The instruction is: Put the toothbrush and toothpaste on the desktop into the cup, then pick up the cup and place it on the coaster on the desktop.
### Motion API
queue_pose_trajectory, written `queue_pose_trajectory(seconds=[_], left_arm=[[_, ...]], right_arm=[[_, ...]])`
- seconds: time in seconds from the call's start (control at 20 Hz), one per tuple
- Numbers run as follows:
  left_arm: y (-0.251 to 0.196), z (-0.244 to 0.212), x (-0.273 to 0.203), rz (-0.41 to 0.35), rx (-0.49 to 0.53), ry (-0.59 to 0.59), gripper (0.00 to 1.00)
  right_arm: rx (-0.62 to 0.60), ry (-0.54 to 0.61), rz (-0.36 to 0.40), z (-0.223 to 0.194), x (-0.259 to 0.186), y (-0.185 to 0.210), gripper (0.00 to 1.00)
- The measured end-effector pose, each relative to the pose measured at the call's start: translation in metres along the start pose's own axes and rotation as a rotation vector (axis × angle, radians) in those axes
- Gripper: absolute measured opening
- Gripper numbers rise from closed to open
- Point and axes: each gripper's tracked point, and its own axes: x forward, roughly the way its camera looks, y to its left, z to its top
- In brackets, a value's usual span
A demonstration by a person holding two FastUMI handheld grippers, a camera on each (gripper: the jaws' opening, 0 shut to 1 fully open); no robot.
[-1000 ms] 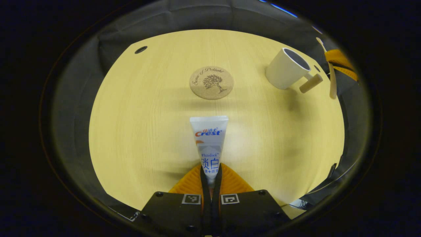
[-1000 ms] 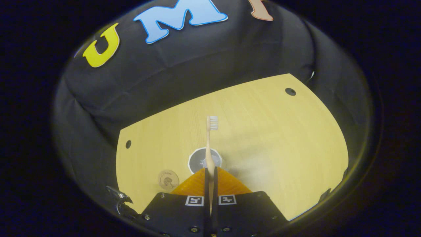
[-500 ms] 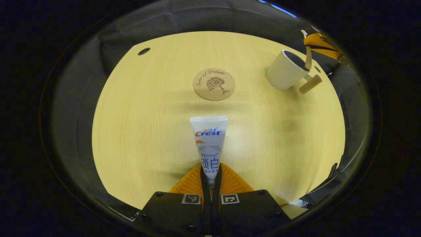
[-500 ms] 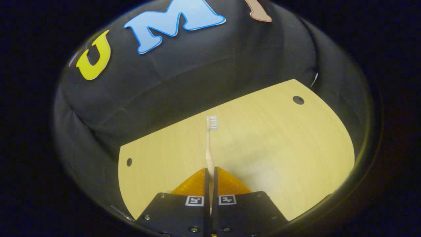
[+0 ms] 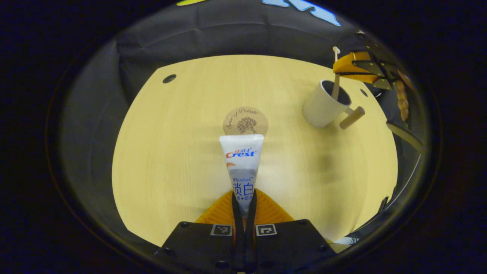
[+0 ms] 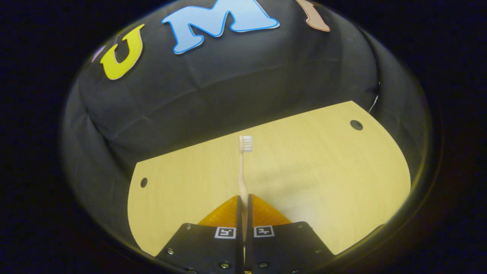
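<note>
Above the white cup (image 5: 323, 108), right tool (image 5: 352, 66) clamps a pale toothbrush (image 5: 335, 82) upright, handle tip inside; left tool (image 5: 243, 207) clamps the white toothpaste tube (image 5: 241, 160).

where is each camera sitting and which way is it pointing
left gripper view: rides the left tongs, looking down over the table; they clamp the toothpaste.
right gripper view: rides the right tongs, facing the booth wall; they clamp the toothbrush.
shared: toothbrush, table; left gripper view shows its handle in the cup.
</note>
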Motion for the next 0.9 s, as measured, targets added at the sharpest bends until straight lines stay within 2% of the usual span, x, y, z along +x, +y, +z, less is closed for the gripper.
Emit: queue_pose_trajectory(seconds=[0.25,0.35,0.4,0.45,0.9], left_arm=[[0.000,0.042,-0.011,0.004,-0.011,-0.113,0.09],[-0.002,0.060,-0.017,0.000,-0.009,-0.154,0.08],[-0.004,0.067,-0.020,-0.010,-0.010,-0.173,0.08],[-0.006,0.075,-0.021,-0.019,-0.010,-0.190,0.08],[-0.035,0.156,-0.043,-0.074,0.044,-0.380,0.07]], right_arm=[[-0.016,0.006,0.001,-0.011,-0.002,-0.004,0.06],[-0.016,0.008,0.006,-0.013,-0.001,-0.004,0.11],[-0.012,0.005,0.011,-0.014,-0.004,-0.004,0.08],[-0.005,0.000,0.012,-0.013,-0.007,-0.004,0.16],[0.070,-0.048,0.016,-0.010,-0.046,-0.022,0.16]])
